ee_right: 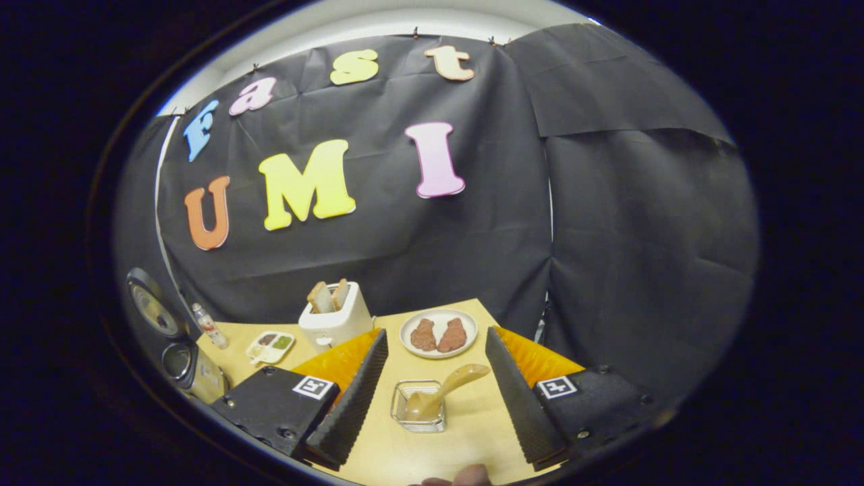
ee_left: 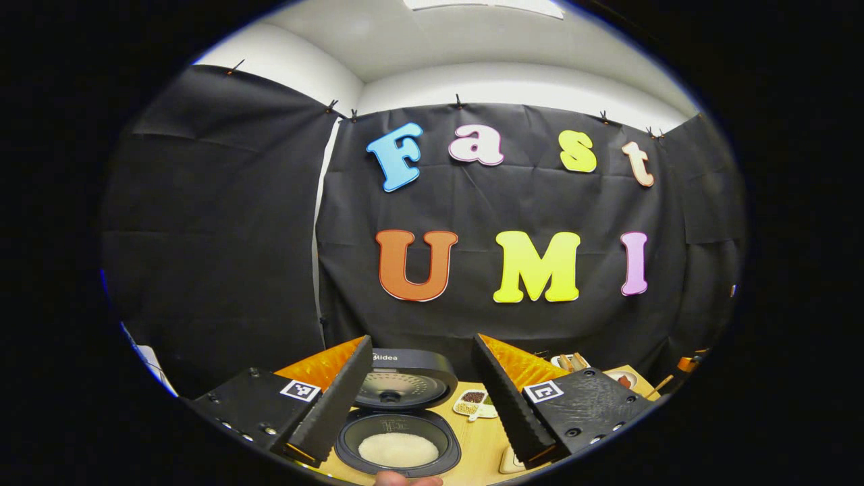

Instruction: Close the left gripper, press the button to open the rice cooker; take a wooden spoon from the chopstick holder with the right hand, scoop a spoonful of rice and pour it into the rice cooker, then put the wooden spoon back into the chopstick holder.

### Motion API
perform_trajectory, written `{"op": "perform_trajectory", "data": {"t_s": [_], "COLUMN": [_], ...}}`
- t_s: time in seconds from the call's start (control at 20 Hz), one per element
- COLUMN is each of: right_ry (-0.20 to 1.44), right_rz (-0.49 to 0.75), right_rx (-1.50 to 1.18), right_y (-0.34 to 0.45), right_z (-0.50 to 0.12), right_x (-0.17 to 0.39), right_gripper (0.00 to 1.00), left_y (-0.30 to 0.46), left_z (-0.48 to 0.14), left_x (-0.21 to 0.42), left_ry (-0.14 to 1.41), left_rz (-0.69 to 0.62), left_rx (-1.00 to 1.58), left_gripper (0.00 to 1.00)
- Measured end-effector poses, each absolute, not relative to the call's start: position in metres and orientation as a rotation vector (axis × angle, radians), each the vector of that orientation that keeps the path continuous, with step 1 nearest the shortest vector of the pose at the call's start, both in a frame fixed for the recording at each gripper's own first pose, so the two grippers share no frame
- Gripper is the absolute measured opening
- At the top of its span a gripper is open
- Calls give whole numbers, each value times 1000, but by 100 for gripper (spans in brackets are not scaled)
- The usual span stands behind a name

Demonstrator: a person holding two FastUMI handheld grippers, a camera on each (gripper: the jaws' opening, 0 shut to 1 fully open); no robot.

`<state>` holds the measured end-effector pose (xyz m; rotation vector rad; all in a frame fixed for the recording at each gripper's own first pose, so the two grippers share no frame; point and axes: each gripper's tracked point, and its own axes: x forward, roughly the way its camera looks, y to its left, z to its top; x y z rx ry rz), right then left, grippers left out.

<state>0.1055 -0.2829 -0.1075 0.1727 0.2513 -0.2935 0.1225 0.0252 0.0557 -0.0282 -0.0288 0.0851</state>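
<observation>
The rice cooker (ee_left: 398, 432) stands with its lid (ee_left: 403, 381) raised, and white rice lies in its inner pot (ee_left: 398, 449). My left gripper (ee_left: 422, 343) is open above and in front of it, with nothing between its fingers. In the right gripper view the cooker (ee_right: 185, 368) sits at the far left. The wooden spoon (ee_right: 449, 386) rests bowl-down in the wire chopstick holder (ee_right: 417, 408), its handle leaning out to the right. My right gripper (ee_right: 435, 334) is open, its fingers on either side of the holder without touching the spoon.
A white toaster (ee_right: 335, 316) holding bread, a plate (ee_right: 439, 324) with two brown pieces, a divided condiment dish (ee_right: 270, 346) and a small bottle (ee_right: 208, 325) stand on the wooden table (ee_right: 405, 452). The condiment dish (ee_left: 474, 403) lies right of the cooker. Black cloth walls close the back.
</observation>
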Motion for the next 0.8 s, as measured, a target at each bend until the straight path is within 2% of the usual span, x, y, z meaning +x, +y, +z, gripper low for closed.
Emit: {"op": "perform_trajectory", "data": {"t_s": [0.15,0.4,0.45,0.55,0.6,0.65,0.7,0.8], "right_ry": [208,176,179,185,194,205,218,238], "right_rz": [-316,-315,-319,-337,-342,-348,-353,-367], "right_rx": [152,135,129,130,135,141,144,153], "right_y": [-279,-263,-261,-259,-257,-254,-252,-250], "right_z": [-94,-75,-78,-82,-87,-94,-100,-107], "right_x": [80,44,39,28,23,19,16,10], "right_gripper": [98,100,96,96,100,100,96,96], "left_y": [43,52,56,69,73,76,78,80], "left_z": [47,25,19,5,-2,-6,-6,-10], "left_x": [147,193,203,219,227,233,237,248], "left_ry": [-27,39,61,104,121,137,139,149], "left_rz": [131,112,113,126,132,135,136,133], "left_rx": [17,23,18,-2,-8,-13,-19,-21], "left_gripper": [94,94,94,94,95,95,94,95]}}
